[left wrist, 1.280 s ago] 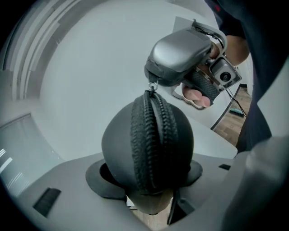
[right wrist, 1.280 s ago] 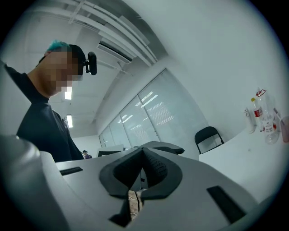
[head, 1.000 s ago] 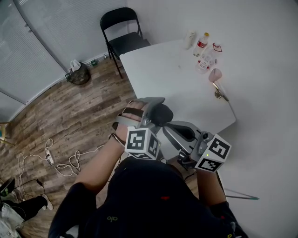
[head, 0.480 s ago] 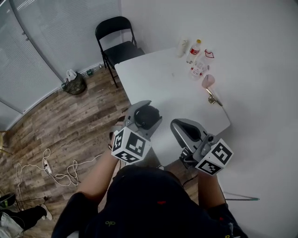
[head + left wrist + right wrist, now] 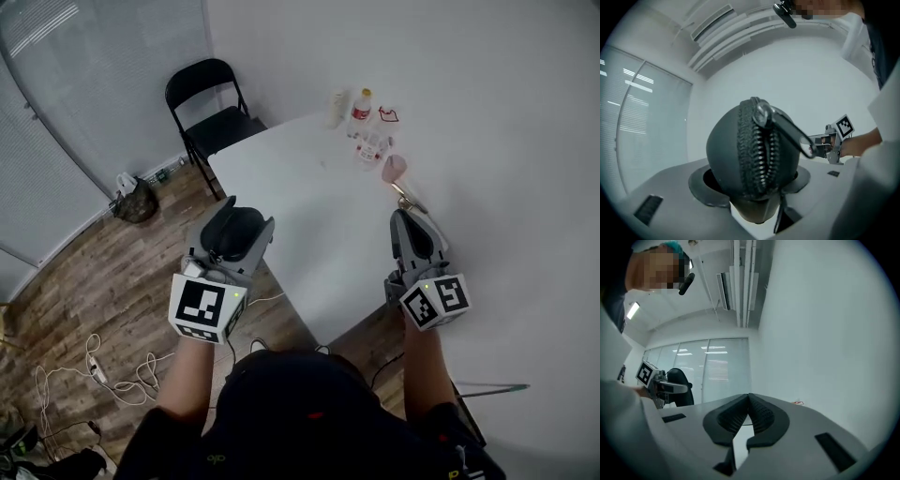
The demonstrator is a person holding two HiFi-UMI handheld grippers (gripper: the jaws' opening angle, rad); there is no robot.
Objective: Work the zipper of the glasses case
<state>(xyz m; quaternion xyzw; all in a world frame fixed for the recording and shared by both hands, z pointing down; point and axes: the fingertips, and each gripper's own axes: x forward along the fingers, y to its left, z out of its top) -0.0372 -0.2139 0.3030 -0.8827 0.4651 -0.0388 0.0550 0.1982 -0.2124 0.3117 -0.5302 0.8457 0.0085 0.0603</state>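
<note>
The glasses case (image 5: 723,150) is a dark grey oval shell, and my left gripper (image 5: 751,185) is shut on it. Its zipper (image 5: 757,154) runs down the end facing the camera, with the slider at the top and the long pull tab (image 5: 793,134) hanging right. In the head view the case (image 5: 234,228) sits in the left gripper (image 5: 230,246), held in the air off the table's left edge. My right gripper (image 5: 410,236) is shut and empty, near the table's right front corner, well apart from the case. In the right gripper view its fingertips (image 5: 749,401) meet with nothing between them.
A white table (image 5: 309,197) lies ahead, with bottles (image 5: 361,108) and small items at its far right corner against the wall. A black folding chair (image 5: 208,103) stands at the far left end. Wood floor with cables (image 5: 94,361) lies to the left.
The two grippers have drawn apart. The left, still holding the case, swung out to the left; the right moved away to the right. The head view has also shifted.
</note>
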